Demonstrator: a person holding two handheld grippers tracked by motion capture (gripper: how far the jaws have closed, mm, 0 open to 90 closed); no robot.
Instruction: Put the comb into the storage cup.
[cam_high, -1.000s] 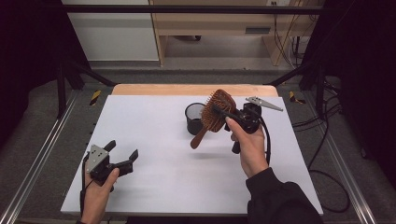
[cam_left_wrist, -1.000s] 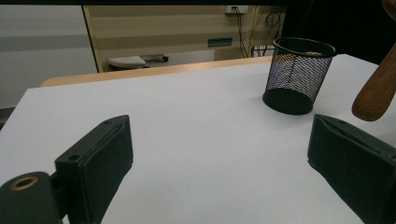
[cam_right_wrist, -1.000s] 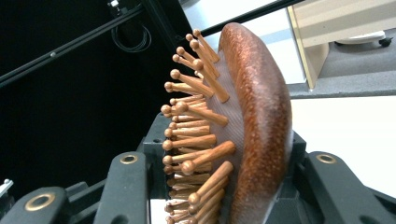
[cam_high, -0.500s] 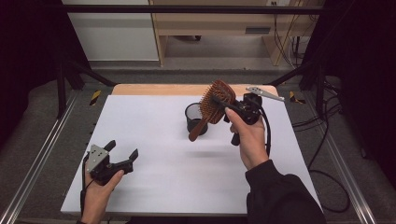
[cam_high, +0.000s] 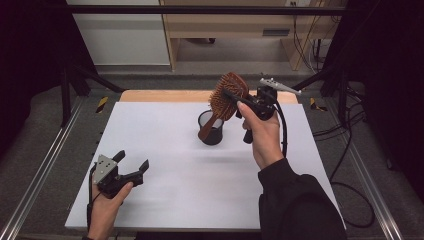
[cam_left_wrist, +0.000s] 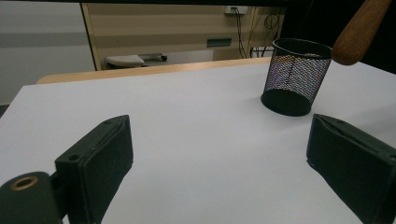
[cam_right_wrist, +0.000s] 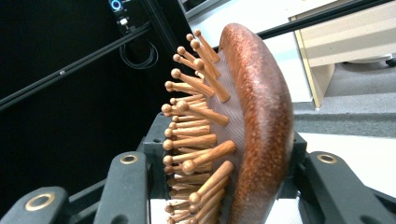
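Observation:
A wooden hairbrush (cam_high: 226, 98) with wooden bristles hangs above the table, tilted, its handle end low over a black mesh cup (cam_high: 210, 129). My right gripper (cam_high: 239, 101) is shut on the brush head (cam_right_wrist: 252, 126), one jaw against the bristles and the other against the rounded back. The handle tip (cam_left_wrist: 359, 30) shows just above the mesh cup (cam_left_wrist: 292, 77) in the left gripper view. Near the table's front left corner my left gripper (cam_high: 131, 167) rests in a hand, open, with nothing between its jaws (cam_left_wrist: 219, 154).
A white table top (cam_high: 165, 145) carries the cup; a wooden strip (cam_high: 165, 96) runs along its far edge. Metal frame rails (cam_high: 45, 165) flank the table. A cable (cam_high: 284, 131) trails from the right gripper. Desks and cabling stand behind.
The right hand has lifted the hairbrush upward and a little back, so the handle end now sits over the cup. The left gripper has stayed put.

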